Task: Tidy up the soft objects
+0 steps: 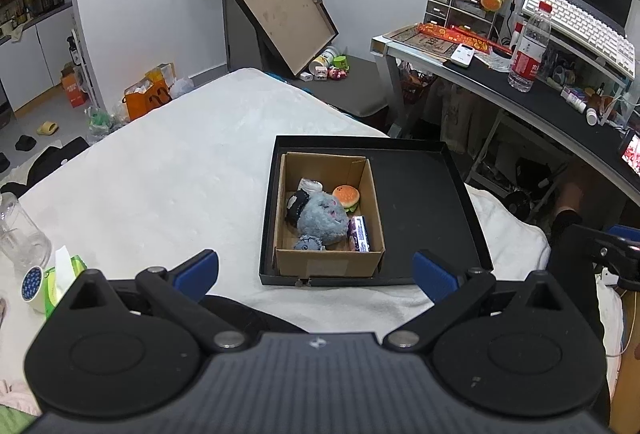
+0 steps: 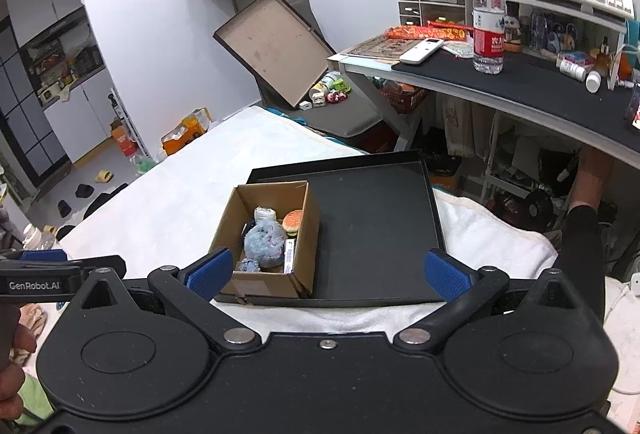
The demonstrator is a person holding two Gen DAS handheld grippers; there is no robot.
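Left gripper [image 1: 316, 272]: blue-padded jaws spread wide, empty. Right gripper [image 2: 327, 272]: likewise wide, empty. Just beyond, on the white bed cover [image 1: 168, 174], a shallow black tray [image 1: 420, 190] holds a brown cardboard box [image 1: 328, 262] in its left part. Inside: fluffy grey-blue plush toy [image 1: 324, 220], small burger toy [image 1: 346, 196], purple packet [image 1: 359, 233].

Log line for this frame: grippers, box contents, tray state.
left gripper: open, empty | right gripper: open, empty | cardboard box: grey plush, burger toy | black tray: holds box
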